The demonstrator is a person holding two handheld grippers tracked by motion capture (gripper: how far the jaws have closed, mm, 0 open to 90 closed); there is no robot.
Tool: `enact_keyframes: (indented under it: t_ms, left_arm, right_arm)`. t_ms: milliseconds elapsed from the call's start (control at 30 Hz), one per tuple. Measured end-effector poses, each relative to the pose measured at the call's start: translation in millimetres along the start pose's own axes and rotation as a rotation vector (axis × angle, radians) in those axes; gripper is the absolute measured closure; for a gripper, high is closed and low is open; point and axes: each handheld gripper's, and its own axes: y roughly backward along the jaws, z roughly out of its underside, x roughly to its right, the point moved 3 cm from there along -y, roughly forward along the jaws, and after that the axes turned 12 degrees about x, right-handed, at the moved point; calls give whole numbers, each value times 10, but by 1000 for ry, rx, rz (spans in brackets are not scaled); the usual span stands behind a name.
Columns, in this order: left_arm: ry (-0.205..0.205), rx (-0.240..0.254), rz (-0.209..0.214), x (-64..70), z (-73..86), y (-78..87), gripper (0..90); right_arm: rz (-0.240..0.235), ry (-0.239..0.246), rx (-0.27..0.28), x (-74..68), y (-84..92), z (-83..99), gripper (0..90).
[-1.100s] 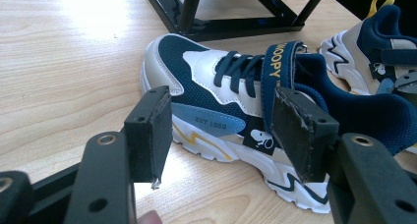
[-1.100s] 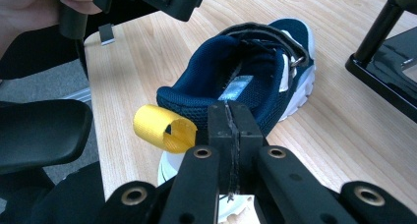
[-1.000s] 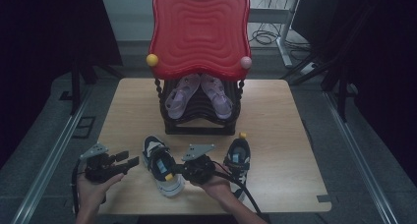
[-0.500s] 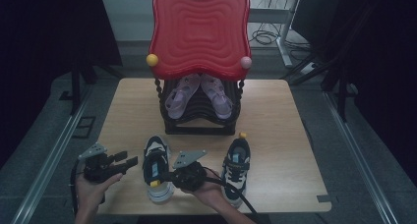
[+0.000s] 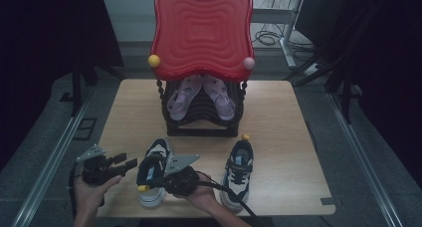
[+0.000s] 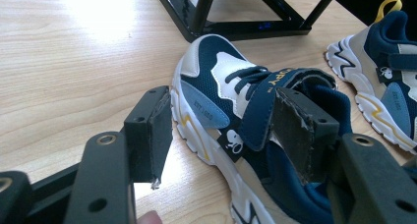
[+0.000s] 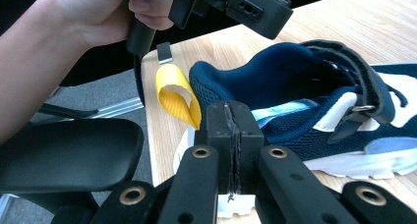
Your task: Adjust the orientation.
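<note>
You are working in a lab-style recording booth: the pale wooden tabletop (image 5: 278, 112) stands on a grey floor between metal floor rails (image 5: 47, 162), hemmed by black curtains (image 5: 54, 28), with loose cables (image 5: 268, 37) trailing behind a white desk leg (image 5: 287, 33).

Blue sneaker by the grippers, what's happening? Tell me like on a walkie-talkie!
Left gripper open, beside the left sneaker. Right gripper shut at its heel, by the yellow pull loop; grip unclear. Shoe rack beyond, not in the way.

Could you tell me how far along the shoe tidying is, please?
Done: purple sandals sit on the rack. In hand: the right gripper is shut at the left-hand sneaker's heel, grip unclear; the left gripper is open. Left, probably: racking it and the other sneaker, both on the table.
</note>
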Motion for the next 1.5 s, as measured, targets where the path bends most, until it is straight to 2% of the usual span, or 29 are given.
enact_keyframes:
  t_ms: [500, 900, 1000, 1100, 1300, 1467, 1500]
  left_arm:
    - [12, 16, -17, -76, -6, 64, 412]
    - [15, 19, -23, -88, 3, 65, 411]
    - [13, 20, -24, -97, 2, 76, 411]
    - [13, 22, -28, -101, -2, 92, 411]
    - [13, 28, -32, -102, -9, 99, 411]
    - [11, 30, -32, -93, -9, 99, 411]
    - [11, 30, -32, -93, -9, 99, 411]
  right_arm:
    - [-17, -4, 7, -19, -270, -32, 881]
    - [-11, 1, -3, -35, -299, -30, 879]
    - [-14, 8, -3, -59, -248, -39, 877]
    - [3, 28, -4, -69, -146, -61, 873]
    - [44, 33, 8, -33, 171, -59, 868]
    - [97, 19, 33, 55, 467, -23, 866]
    - [97, 19, 33, 55, 467, -23, 866]
